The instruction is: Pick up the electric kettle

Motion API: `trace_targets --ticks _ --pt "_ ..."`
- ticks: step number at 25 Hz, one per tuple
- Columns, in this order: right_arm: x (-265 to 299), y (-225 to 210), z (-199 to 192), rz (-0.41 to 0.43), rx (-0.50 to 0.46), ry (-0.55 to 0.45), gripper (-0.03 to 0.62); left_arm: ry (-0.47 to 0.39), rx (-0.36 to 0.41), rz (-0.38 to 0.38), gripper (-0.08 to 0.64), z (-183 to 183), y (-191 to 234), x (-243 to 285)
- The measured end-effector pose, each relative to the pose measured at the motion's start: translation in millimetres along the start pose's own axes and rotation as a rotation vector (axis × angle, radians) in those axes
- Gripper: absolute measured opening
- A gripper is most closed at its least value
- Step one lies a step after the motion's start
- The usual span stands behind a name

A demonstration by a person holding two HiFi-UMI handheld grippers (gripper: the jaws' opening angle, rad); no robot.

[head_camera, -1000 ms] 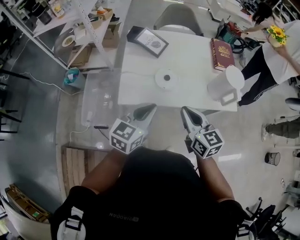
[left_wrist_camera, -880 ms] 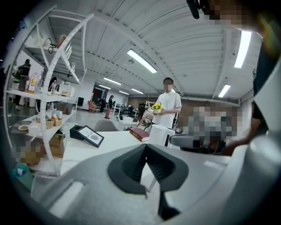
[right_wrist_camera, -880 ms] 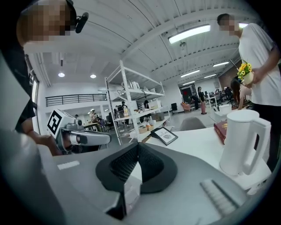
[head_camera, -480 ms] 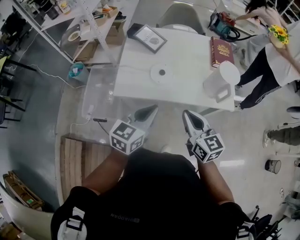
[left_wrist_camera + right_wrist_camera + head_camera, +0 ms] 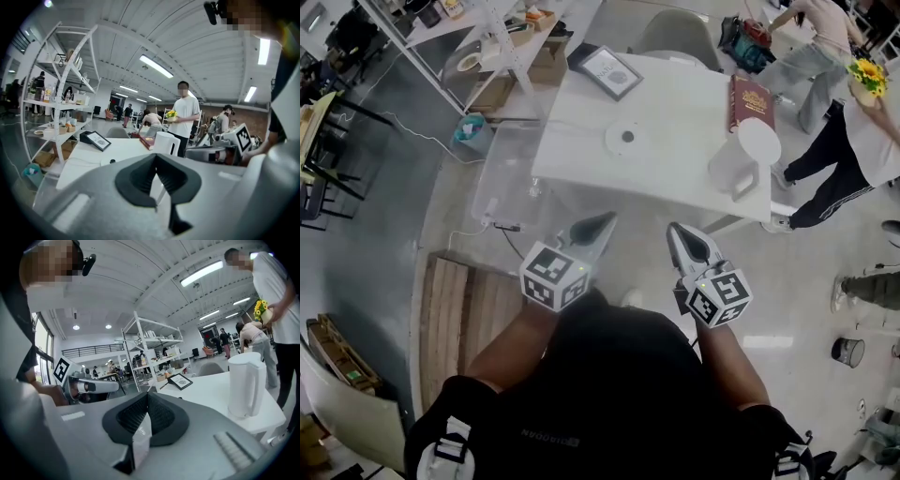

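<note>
Both grippers are short of the table's near edge, over the floor, side by side and apart from each other.

Left gripper (image 5: 607,219): grey body, black pads. In its own view (image 5: 156,155) the pad tips meet. Closed, nothing between them.

Right gripper (image 5: 672,228): same build. In its own view (image 5: 147,393) the pads are pressed together. Closed, empty.

White plastic electric kettle (image 5: 741,159) stands upright on the white rectangular table (image 5: 675,178), at the right edge near the near-right corner. Lid is on and the handle is turned toward the near edge. Neither gripper touches it; the right one is closer, still well apart. The kettle shows ahead and to the right in the right gripper view (image 5: 246,385), and above the pad tips in the left gripper view (image 5: 166,143).

Round white kettle base with a dark centre (image 5: 627,138) sits around the table's middle, apart from the kettle and bare.

Dark red hardcover book (image 5: 750,98) lies flat along the right edge, just behind the kettle.

Black-framed picture (image 5: 607,72) is at the far-left corner.

Off the table:
- White metal shelf rack (image 5: 502,37) stands beyond the left edge.
- Wooden pallet (image 5: 459,319) lies on the floor, near left.
- A person in a white top holding yellow flowers (image 5: 862,75) stands past the right edge.
</note>
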State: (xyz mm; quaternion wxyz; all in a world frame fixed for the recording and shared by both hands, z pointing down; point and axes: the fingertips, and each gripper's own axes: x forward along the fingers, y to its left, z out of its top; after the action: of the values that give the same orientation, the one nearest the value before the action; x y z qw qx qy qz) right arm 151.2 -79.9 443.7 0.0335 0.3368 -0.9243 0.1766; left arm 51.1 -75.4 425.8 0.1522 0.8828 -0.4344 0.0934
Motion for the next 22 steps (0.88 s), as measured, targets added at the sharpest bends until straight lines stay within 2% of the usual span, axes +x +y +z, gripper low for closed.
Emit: trace_targets --ticks 7,14,19,22 --pt "-3.0 2.8 -0.4 0.0 0.028 -0.016 0.005 0.033 0.003 0.02 0.004 -7.0 -1.9 -12.9" --pt "11.7 16.3 12.2 -0.032 -0.007 -0.033 0.005 0.015 0.021 -0.031 0.004 10.2 9.9 -13.1" --pt "25.0 36.5 16.4 -0.068 -0.077 -0.023 0.005 0.009 0.035 -0.056 0.003 15.4 22.6 -28.8" --pt "34.1 46.2 14.1 -0.076 -0.066 -0.022 0.005 0.007 0.043 -0.064 0.005 13.8 31.9 -37.8"
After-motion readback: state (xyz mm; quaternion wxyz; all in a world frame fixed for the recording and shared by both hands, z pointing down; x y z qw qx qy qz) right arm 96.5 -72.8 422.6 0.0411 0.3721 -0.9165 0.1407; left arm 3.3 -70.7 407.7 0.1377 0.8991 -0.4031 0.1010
